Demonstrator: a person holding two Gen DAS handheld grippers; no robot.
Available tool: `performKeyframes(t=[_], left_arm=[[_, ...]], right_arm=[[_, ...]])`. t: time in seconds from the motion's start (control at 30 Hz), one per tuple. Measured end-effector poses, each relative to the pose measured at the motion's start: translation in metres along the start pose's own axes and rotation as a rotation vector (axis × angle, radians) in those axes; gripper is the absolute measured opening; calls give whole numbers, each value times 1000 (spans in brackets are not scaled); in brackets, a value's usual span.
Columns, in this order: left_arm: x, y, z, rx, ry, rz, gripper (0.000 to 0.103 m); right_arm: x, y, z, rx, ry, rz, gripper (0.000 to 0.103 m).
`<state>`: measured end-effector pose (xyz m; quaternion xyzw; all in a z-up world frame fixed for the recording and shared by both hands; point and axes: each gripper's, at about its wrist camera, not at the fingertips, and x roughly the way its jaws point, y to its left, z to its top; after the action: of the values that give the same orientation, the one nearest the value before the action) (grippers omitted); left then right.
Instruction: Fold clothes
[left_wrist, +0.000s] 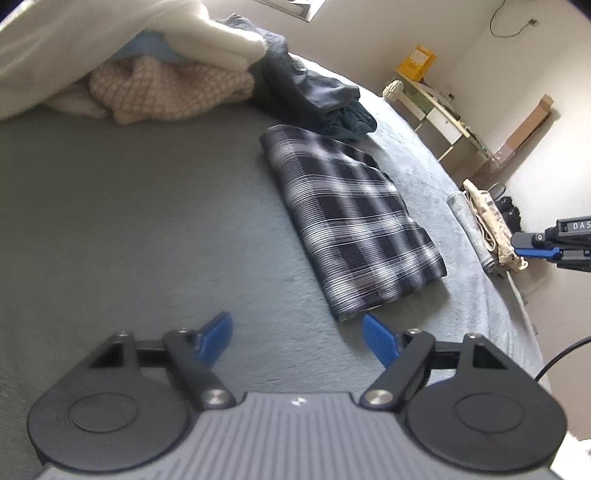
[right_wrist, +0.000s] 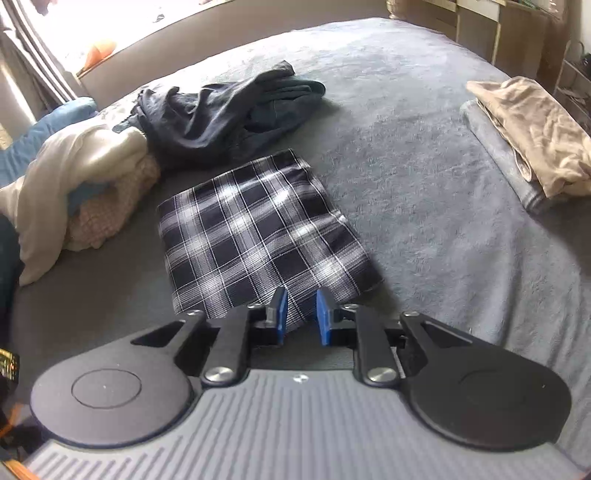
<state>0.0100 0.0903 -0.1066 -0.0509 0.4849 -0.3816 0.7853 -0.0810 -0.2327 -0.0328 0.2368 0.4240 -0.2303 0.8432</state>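
Note:
A folded navy-and-white plaid garment (left_wrist: 351, 221) (right_wrist: 258, 236) lies flat on the grey bed cover (left_wrist: 129, 221) (right_wrist: 424, 166). My left gripper (left_wrist: 295, 325) hovers over the cover just left of the garment's near corner, open wide with nothing between its blue pads. My right gripper (right_wrist: 301, 306) hangs above the garment's near edge. Its pads stand a narrow gap apart and hold no cloth. The right gripper's tip (left_wrist: 535, 243) also shows at the right edge of the left wrist view.
A heap of dark blue clothes (left_wrist: 314, 92) (right_wrist: 221, 114) lies beyond the plaid piece. White and cream laundry (left_wrist: 166, 85) (right_wrist: 92, 177) is piled at the left. A beige garment (right_wrist: 535, 125) rests on a folded grey towel (right_wrist: 495, 155) at the bed's right edge. A desk (left_wrist: 436, 107) stands by the wall.

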Motion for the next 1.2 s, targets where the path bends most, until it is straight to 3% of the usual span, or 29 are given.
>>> performKeyframes(t=[0.17,0.4,0.7,1.0,1.13,1.2], left_arm=[[-9,-42,9,25,19,78,85],[-11,-107,-3,-8,6,192,88],[-6,-155,-10,-51,-4,373,88],[36,-152,27,-57,50,438,88],[61,-136,54,-101,62,463,88],[82,-129,68,-72,86,477,88]], right_arm=[[-8,-18,5,-55,-31,84,18],[-12,-51,-4,-256,-79,139,24],[5,-84,-10,-350,-130,235,24],[49,-90,10,-361,-51,293,24],[84,-75,27,-376,0,293,24],[99,-65,34,-389,8,285,24]])
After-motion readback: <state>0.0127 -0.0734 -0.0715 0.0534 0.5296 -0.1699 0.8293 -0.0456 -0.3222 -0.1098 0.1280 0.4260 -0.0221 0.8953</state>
